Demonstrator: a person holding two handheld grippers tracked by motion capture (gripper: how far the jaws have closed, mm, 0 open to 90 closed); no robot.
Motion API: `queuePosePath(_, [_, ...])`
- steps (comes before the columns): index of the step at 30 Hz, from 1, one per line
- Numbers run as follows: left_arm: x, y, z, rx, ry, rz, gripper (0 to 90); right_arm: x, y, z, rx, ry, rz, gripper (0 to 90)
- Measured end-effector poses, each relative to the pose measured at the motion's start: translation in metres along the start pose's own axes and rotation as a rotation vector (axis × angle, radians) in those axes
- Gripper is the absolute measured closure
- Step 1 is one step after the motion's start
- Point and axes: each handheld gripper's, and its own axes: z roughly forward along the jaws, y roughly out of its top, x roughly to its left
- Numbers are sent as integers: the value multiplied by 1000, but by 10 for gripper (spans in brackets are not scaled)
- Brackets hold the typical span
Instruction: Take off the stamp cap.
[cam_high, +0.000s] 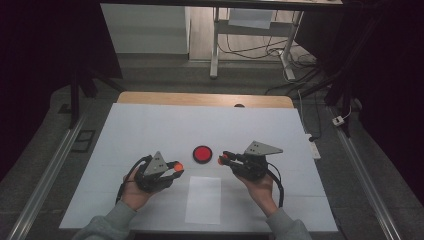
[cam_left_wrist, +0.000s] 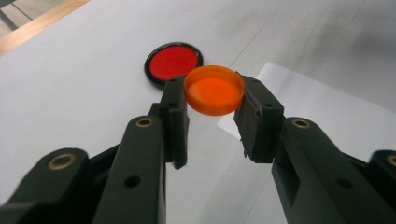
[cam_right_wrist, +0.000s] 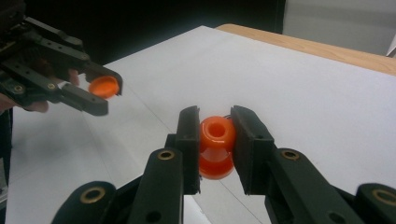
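My left gripper (cam_left_wrist: 214, 100) is shut on an orange round cap (cam_left_wrist: 214, 90), pinched by its rim between the two pads. In the high view that left gripper (cam_high: 177, 168) hovers left of a red disc with a black rim (cam_high: 202, 154) lying on the white sheet. My right gripper (cam_right_wrist: 215, 135) is shut on an orange spool-shaped piece with a hole in its top (cam_right_wrist: 215, 145). From above, the right gripper (cam_high: 223, 159) sits just right of the red disc. The left gripper with its orange cap (cam_right_wrist: 103, 87) shows at the far left of the right gripper view.
A white sheet (cam_high: 150, 130) covers the wooden table (cam_high: 200, 99). A smaller white paper (cam_high: 203, 199) lies near the front edge between the two hands. Beyond the table stand desk legs and cables on the floor (cam_high: 280, 55).
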Motion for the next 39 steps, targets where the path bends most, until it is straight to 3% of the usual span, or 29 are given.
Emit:
queuePosePath(22, [10,-36,-34,-3,63,-89,649,0,1,-3,-4,-11,-7,724])
queuePosePath(39, [13,-39,-34,6,65,-97,649,1,2,-2,-6,-10,-12,725])
